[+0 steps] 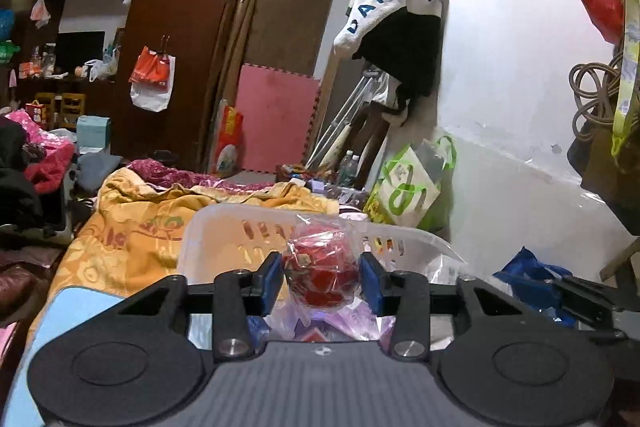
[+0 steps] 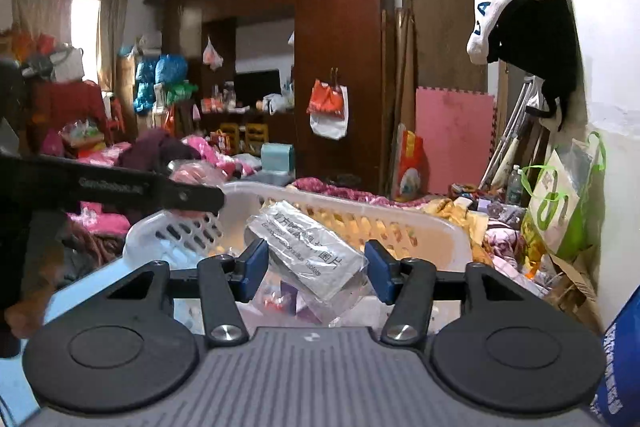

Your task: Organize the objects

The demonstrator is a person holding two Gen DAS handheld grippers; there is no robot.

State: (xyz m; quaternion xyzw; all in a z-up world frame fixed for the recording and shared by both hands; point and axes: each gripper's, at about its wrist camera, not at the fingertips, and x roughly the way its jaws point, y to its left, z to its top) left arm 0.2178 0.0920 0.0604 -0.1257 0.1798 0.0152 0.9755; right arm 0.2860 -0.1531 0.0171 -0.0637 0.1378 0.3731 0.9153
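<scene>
In the left wrist view my left gripper (image 1: 322, 277) is shut on a red object wrapped in clear plastic (image 1: 323, 269), held above a white slotted plastic basket (image 1: 224, 223). In the right wrist view my right gripper (image 2: 316, 267) is shut on a white medicine box in a clear bag (image 2: 308, 253), held above the same basket (image 2: 404, 217). Small packets and purple items lie inside the basket under both grippers. The left gripper's black arm (image 2: 120, 189) shows at the left of the right wrist view.
The basket rests on a bed with an orange quilt (image 1: 132, 227). A light blue board (image 1: 68, 315) lies at the near left. A green and white bag (image 1: 412, 183) leans against the white wall on the right. A dark wardrobe (image 2: 336, 47) stands behind.
</scene>
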